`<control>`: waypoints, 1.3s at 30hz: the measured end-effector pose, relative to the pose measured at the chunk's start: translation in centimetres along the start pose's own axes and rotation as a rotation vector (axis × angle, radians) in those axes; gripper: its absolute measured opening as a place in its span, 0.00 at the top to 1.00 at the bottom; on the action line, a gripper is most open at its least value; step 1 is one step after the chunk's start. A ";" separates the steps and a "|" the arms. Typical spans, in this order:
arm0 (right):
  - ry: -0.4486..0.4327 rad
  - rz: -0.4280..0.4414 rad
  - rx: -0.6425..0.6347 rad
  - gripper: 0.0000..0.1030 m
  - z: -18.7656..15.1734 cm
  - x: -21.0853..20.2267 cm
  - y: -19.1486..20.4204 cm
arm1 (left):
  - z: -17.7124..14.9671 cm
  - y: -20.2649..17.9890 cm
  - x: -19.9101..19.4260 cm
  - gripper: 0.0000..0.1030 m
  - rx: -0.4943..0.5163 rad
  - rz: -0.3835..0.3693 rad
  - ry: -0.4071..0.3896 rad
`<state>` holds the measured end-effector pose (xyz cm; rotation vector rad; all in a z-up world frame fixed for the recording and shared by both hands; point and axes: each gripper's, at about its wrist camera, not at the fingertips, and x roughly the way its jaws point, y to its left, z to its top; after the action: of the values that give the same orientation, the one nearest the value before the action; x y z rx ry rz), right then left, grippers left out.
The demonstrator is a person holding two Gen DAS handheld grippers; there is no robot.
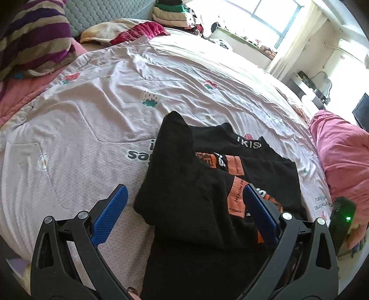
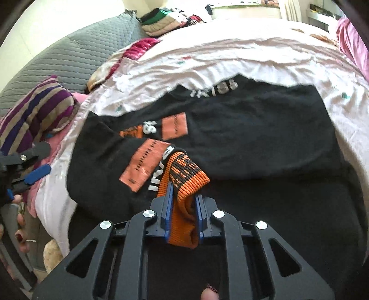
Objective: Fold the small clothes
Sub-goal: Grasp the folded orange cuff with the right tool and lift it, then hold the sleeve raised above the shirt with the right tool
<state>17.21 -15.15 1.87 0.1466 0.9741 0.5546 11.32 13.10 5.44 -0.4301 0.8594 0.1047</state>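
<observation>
My right tool [image 2: 183, 196] is clamped on the orange-and-black ribbed cuff [image 2: 184, 175] of a black sweater [image 2: 253, 136], the knit bunched between its blue pads [image 2: 168, 207], while my left tool [image 1: 184, 207] hangs over the garment with its jaws spread wide and nothing between them. The sweater lies spread on the bed [image 1: 92, 110] near the edge closest to me, its neck toward the far side and white lettering across the collar [image 1: 249, 144]; one sleeve is doubled over the body, showing orange patches [image 1: 237, 196]. The bed wears a pale pink sheet printed with small flowers and strawberries. A striped pillow [image 1: 34, 37] and a grey quilted cushion [image 2: 69, 57] sit at the bed's left end, a stack of folded clothes [image 1: 173, 13] rests at the far corner, and a pink blanket [image 1: 341, 157] is heaped along the right edge. From the right tool's camera, my left tool shows at the bed's left edge.
</observation>
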 end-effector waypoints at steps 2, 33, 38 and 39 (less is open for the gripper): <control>-0.031 0.013 -0.025 0.87 0.8 -1.0 0.5 | 0.1 0.3 0.0 0.09 -0.015 -0.007 0.007; -0.198 -0.210 -0.032 0.88 5.6 -5.1 -7.1 | 1.2 -3.0 3.6 0.13 0.065 -0.020 -0.009; -0.178 -0.224 -0.022 0.88 5.2 -4.6 -7.7 | 1.8 -4.5 5.5 0.37 0.091 -0.050 0.010; -0.177 -0.226 -0.022 0.88 5.3 -4.5 -7.7 | 1.8 -4.8 5.9 0.42 0.099 -0.055 0.018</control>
<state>22.46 -23.36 5.42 0.0629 0.7993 0.3382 17.73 9.02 3.60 -0.3622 0.8662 0.0077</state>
